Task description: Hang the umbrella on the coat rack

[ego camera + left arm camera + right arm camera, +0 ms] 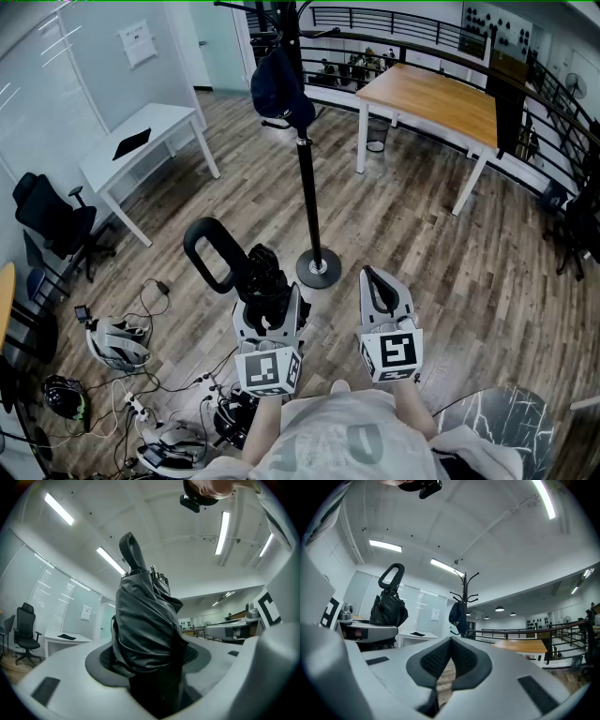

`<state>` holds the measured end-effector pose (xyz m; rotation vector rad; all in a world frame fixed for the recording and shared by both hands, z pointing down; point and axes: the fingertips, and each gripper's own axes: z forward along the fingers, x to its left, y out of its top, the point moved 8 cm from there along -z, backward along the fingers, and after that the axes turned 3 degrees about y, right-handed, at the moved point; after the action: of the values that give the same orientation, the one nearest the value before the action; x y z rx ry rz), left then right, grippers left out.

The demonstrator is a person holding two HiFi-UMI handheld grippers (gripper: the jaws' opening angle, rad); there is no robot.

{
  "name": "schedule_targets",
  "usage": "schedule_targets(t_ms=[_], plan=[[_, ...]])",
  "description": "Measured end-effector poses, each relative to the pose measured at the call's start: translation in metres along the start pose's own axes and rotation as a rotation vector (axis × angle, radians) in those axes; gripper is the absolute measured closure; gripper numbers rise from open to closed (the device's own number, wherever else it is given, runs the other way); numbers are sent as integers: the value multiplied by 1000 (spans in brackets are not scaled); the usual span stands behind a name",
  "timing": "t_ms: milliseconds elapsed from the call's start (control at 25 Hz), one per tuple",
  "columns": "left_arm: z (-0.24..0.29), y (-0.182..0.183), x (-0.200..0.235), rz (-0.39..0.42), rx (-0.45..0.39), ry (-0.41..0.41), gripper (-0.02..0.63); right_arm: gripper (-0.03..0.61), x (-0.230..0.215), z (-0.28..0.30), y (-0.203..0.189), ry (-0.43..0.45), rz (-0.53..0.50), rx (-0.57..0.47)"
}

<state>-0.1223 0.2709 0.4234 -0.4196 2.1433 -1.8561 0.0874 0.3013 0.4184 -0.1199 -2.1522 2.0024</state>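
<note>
My left gripper (269, 305) is shut on a folded black umbrella (260, 274), whose loop handle (210, 253) sticks up and to the left. In the left gripper view the bunched fabric of the umbrella (146, 630) fills the gap between the pads, with the handle (131, 551) rising above. The black coat rack (308, 187) stands just beyond both grippers on a round base (319, 269). A dark blue bag (279, 89) hangs from it. My right gripper (380, 289) is shut and holds nothing, to the right of the base. From the right gripper view, the coat rack (464, 603) stands ahead and the umbrella (388, 609) is at left.
A white desk (141, 142) stands at far left with a black office chair (54, 220) beside it. A wooden table (437, 98) and a black railing (394, 26) lie behind the rack. Cables and helmets (117, 342) litter the floor at lower left.
</note>
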Motion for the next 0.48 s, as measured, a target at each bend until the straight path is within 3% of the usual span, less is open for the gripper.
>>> schedule_targets(t_ms=[320,480], plan=[[2,-5,-7,2,4,-13,310,548,-3,-3,-6,0,-6,9],[7,-7,-10,-20,-4,-39,310,548,-9,-2,-9,9,41,-9]])
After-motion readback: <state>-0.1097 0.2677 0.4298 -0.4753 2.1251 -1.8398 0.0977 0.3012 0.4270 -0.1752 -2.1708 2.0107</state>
